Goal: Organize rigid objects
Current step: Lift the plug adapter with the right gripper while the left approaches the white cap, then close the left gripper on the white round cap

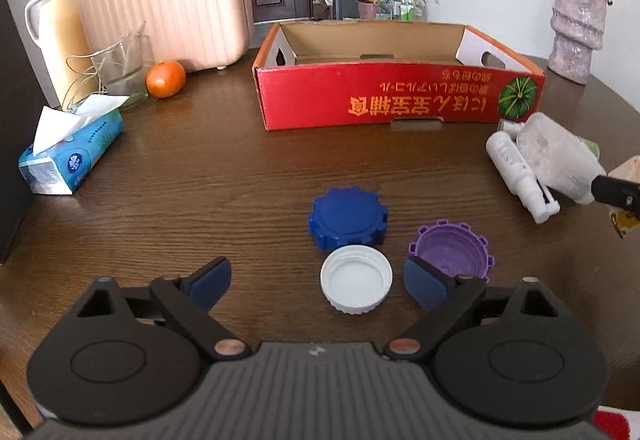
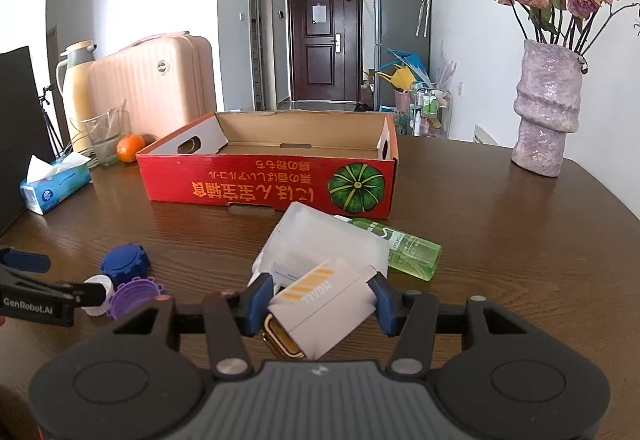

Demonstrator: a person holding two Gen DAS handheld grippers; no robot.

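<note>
On the brown wooden table lie three caps: a blue cap [image 1: 348, 218], a purple cap [image 1: 452, 252] with its hollow side up, and a white cap [image 1: 356, 284], also hollow side up. My left gripper [image 1: 316, 282] is open around the white cap, which lies nearer the right-hand pad without touching either pad. The red cardboard box [image 1: 400, 100] stands open behind them. My right gripper [image 2: 320, 302] is shut on a white carton with orange stripes [image 2: 324, 304], held above the table. A gold item [image 2: 280, 340] shows beneath it. A clear plastic case [image 2: 320, 240] and green bottle [image 2: 404, 248] lie ahead.
White bottles [image 1: 516, 164] lie at the right beside the clear case. A tissue pack [image 1: 68, 156], an orange [image 1: 165, 79], a glass [image 1: 116, 68], a thermos [image 1: 60, 32] and a pink suitcase [image 1: 168, 8] fill the back left. A purple vase [image 2: 544, 112] stands back right.
</note>
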